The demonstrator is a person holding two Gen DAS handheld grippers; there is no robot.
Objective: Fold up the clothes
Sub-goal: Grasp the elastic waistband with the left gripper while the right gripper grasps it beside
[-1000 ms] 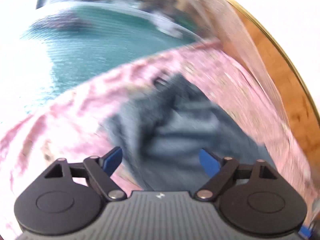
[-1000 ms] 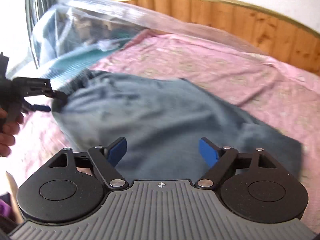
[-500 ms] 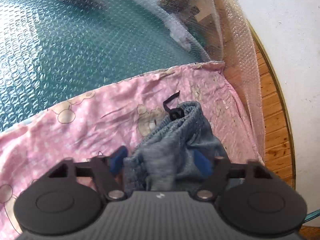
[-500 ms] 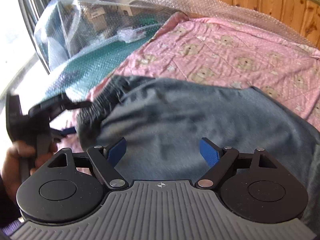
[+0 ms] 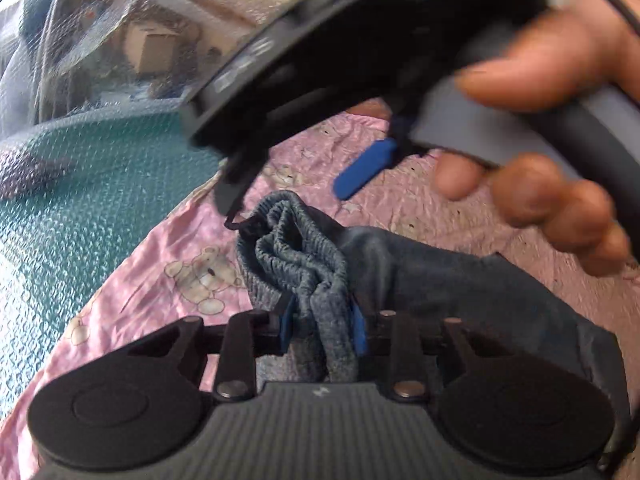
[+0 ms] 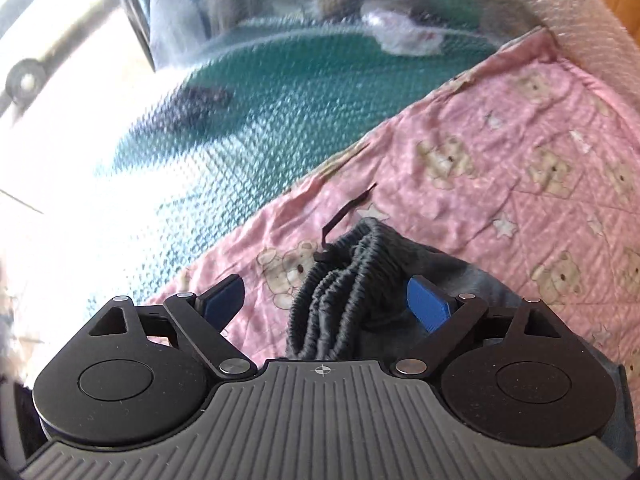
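the left gripper [image 5: 322, 322] is closing, its blue pads pinching the bunched elastic waistband of the grey trousers [image 5: 460, 280] at the lower centre of the left wrist frame. the trousers are lying on the pink bear-print sheet [image 5: 132, 280], trailing off toward the lower right. a black drawstring [image 6: 340, 216] is sticking out of the waistband toward the top of the frame. the right gripper [image 6: 326, 300] is spreading wider, jaws standing either side of the gathered waistband at the lower centre of its own frame (the pads are not pressing the cloth). in the left wrist frame it is filling the upper right, blurred, gripped by the right hand [image 5: 560, 128]. bubble wrap over teal [image 6: 280, 92] is covering the upper left.
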